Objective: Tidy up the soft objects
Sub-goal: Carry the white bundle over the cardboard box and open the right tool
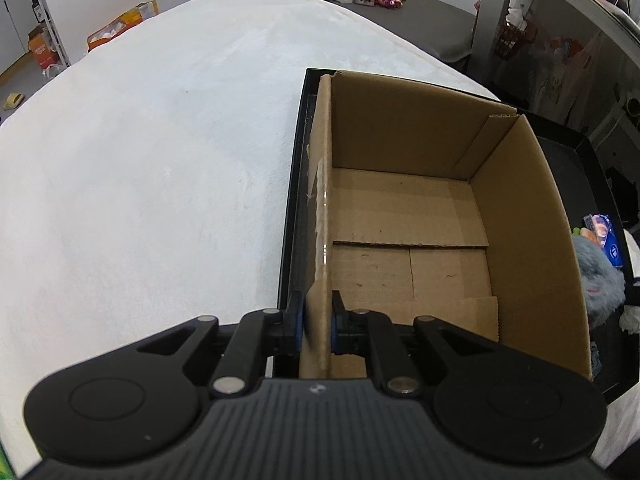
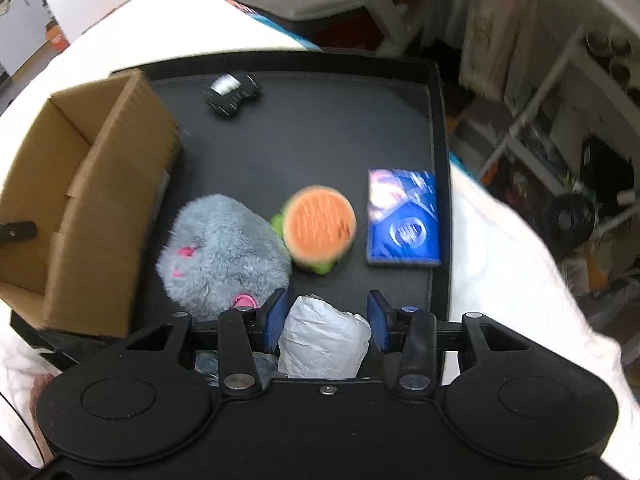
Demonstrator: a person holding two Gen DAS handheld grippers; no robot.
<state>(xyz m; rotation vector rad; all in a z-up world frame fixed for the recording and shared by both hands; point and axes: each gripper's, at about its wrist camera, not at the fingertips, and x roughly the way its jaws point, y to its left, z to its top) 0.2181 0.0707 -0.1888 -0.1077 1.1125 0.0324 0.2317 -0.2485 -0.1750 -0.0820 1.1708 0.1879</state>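
A cluttered room with shelving and a dark side table surrounds a worktop (image 1: pixel 140 160) draped in pale, fleecy cloth, on which a shallow black tray (image 2: pixel 320 140) carries everything in play. The cardboard box (image 1: pixel 408 208) stands open-topped at the tray's left end, empty inside, its long axis running away from the left wrist camera. The left tongs (image 1: pixel 318 326) are clamped on the box's near-left wall, one pad inside and one outside — most likely to steady the box so it will not slide or tip while soft things are dropped in. The right tongs (image 2: pixel 326 322) stand part-way together around a crumpled white wad (image 2: pixel 324 336) of paper or thin plastic at the tray's near edge; the left pad touches it, but whether the right pad bears on it I cannot tell. The wad looks roughly upright between the pads, its longer side running towards the camera. Just beyond it lie the grey plush toy (image 2: pixel 220 252), close beside the box's outer wall, the burger-shaped plush (image 2: pixel 320 226) touching it with its orange top facing up, and a blue packet (image 2: pixel 404 220) lying flat, well apart from the box. A small black object (image 2: pixel 232 94) sits at the tray's far side. By my reading, sorting has barely begun — nothing is in the box yet.
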